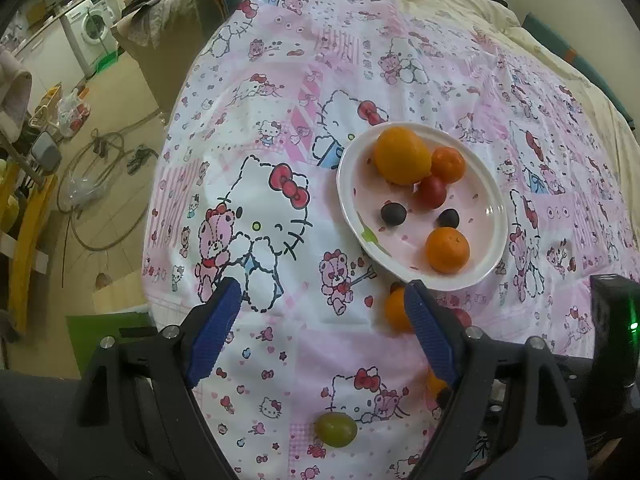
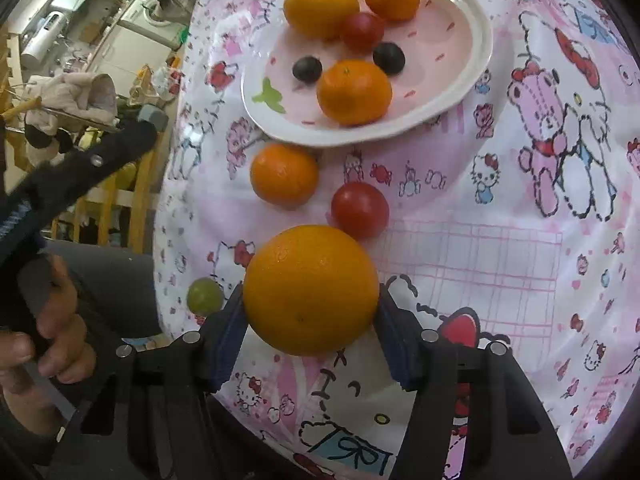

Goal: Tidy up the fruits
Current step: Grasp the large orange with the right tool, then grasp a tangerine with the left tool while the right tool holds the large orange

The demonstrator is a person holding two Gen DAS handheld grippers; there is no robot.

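Large orange (image 2: 311, 290) sits between right fingers (image 2: 390, 336), seemingly touching both.

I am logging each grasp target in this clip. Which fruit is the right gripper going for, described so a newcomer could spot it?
Start at the pink plate of fruit on the cartoon-print cloth, then come toward the camera past a small orange and a red tomato. The target is the big orange between the right gripper's blue pads, by far the largest fruit off the plate.
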